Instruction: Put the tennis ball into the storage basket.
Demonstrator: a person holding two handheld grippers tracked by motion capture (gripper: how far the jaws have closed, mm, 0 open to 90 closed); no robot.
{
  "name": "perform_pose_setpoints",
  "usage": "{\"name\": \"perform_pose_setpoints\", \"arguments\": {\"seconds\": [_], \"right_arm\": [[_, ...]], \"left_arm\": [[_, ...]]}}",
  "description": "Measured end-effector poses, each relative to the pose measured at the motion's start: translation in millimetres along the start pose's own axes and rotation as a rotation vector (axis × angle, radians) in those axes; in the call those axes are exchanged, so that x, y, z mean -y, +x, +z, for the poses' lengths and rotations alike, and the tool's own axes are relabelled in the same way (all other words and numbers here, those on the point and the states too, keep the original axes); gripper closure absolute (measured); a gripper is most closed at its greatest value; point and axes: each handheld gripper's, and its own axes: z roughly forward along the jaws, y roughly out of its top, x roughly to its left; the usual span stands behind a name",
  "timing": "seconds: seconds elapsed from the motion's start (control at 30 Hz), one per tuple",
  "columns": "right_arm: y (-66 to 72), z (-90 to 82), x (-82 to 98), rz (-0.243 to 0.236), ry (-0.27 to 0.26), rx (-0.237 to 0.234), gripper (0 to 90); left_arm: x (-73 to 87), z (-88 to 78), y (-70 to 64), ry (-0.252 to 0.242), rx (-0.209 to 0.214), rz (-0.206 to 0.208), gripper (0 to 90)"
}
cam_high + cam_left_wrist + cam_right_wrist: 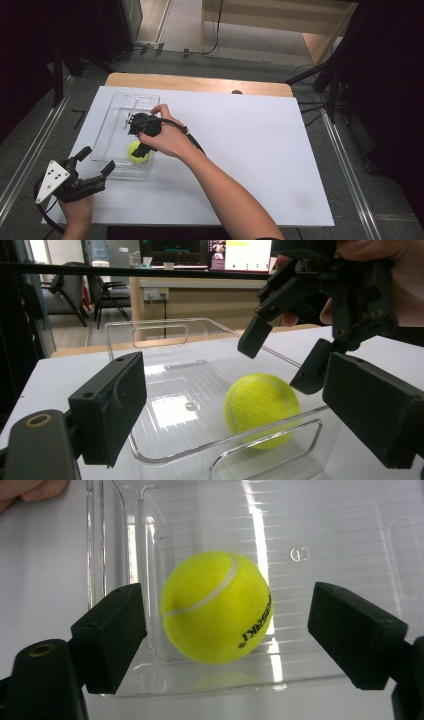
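Resting near one end of a clear plastic tray on the white surface, the yellow tennis ball lies free. Over it hangs the right gripper, jaws wide on either side without touching. Just outside the tray's near end, the left gripper also has its jaws spread wide.

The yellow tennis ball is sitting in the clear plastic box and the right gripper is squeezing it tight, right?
Not quite. The tennis ball does sit in the clear box, but the right gripper is not squeezing it: in the right gripper view its jaws stand open, apart from the ball on both sides.
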Motion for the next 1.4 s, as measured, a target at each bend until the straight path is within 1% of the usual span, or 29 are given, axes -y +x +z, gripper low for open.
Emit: {"name": "perform_pose_setpoints", "arguments": {"seconds": [0.03,0.13,0.17,0.23,0.27,0.3,0.33,0.43,0.57,0.6,0.67,0.73,0.77,0.83,0.87,0.93,1.0,1.1,1.23,1.27,1.33,1.37,1.4], "right_arm": [[-0.3,-1.2,1.0,-0.002,-0.008,0.005,11.1],[0.1,-6.7,4.7,0.004,-0.015,0.003,11.0],[0.6,-7.6,5.4,0.013,-0.017,0.002,11.0],[-0.2,-10.9,8.5,0.007,-0.021,0.000,10.0],[0.2,-13.3,9.8,0.014,-0.020,0.009,10.0],[-0.3,-14.2,10.8,0.008,-0.029,0.008,10.0],[0.1,-16.4,11.9,0.016,-0.030,0.016,9.9],[1.0,-21.3,16.0,0.032,-0.047,0.018,9.3],[1.1,-26.0,23.0,0.047,-0.057,0.031,9.3],[0.8,-27.2,25.0,0.052,-0.059,0.031,8.2],[-0.3,-29.0,28.6,0.065,-0.061,0.016,0.8],[-1.0,-31.8,32.1,0.069,-0.066,0.013,0.8],[-0.7,-33.6,33.5,0.078,-0.071,0.022,0.8],[-1.5,-37.4,36.6,0.079,-0.076,0.019,0.8],[-1.4,-39.0,38.1,0.087,-0.082,0.028,0.8],[-1.9,-41.8,41.9,0.099,-0.092,0.032,0.7],[-2.7,-43.8,47.1,0.100,-0.097,0.035,0.7],[-3.1,-46.5,53.6,0.115,-0.094,0.044,0.7],[-4.5,-50.2,63.6,0.126,-0.108,0.048,0.5],[-4.1,-51.0,65.8,0.137,-0.109,0.052,0.0],[-4.5,-53.0,71.0,0.140,-0.106,0.052,0.0],[-4.7,-53.4,72.9,0.146,-0.112,0.048,0.0],[-4.6,-55.0,76.2,0.155,-0.117,0.054,0.0]], "left_arm": [[0.0,0.1,-0.1,0.001,-0.001,0.000,11.1],[0.1,0.2,-0.1,0.002,-0.001,0.002,11.1],[0.1,0.2,-0.2,0.002,-0.001,0.001,11.0],[0.1,0.3,-0.3,0.002,-0.002,0.000,11.1],[0.1,0.3,-0.2,0.003,-0.002,0.002,11.1],[0.1,0.5,-0.5,0.003,-0.003,0.001,11.1],[0.1,0.7,-0.5,0.002,-0.002,0.002,11.1],[0.2,0.9,-0.9,0.003,-0.003,0.002,11.1],[0.3,0.9,-0.6,0.004,-0.002,0.005,11.1],[0.2,0.8,-0.7,0.007,-0.003,0.006,11.1],[0.2,1.1,-0.5,0.006,0.000,0.009,11.1],[0.2,1.2,-0.6,0.005,0.000,0.009,11.1],[0.2,1.2,-0.7,0.005,0.000,0.008,11.1],[0.3,1.2,-0.7,0.005,0.000,0.009,11.1],[0.2,1.2,-0.8,0.005,0.001,0.008,11.1],[0.2,1.2,-1.0,0.007,0.000,0.009,11.1],[0.3,1.5,-1.4,0.003,0.000,0.005,11.1],[0.2,1.5,-1.5,0.004,0.000,0.006,11.1],[0.2,1.7,-1.6,0.006,0.000,0.008,11.1],[0.1,1.6,-1.7,0.009,-0.001,0.009,11.1],[0.1,1.7,-1.8,0.009,-0.002,0.009,11.1],[0.2,1.7,-1.9,0.008,-0.001,0.009,11.1],[0.2,1.7,-1.9,0.009,-0.002,0.009,11.1]]}}
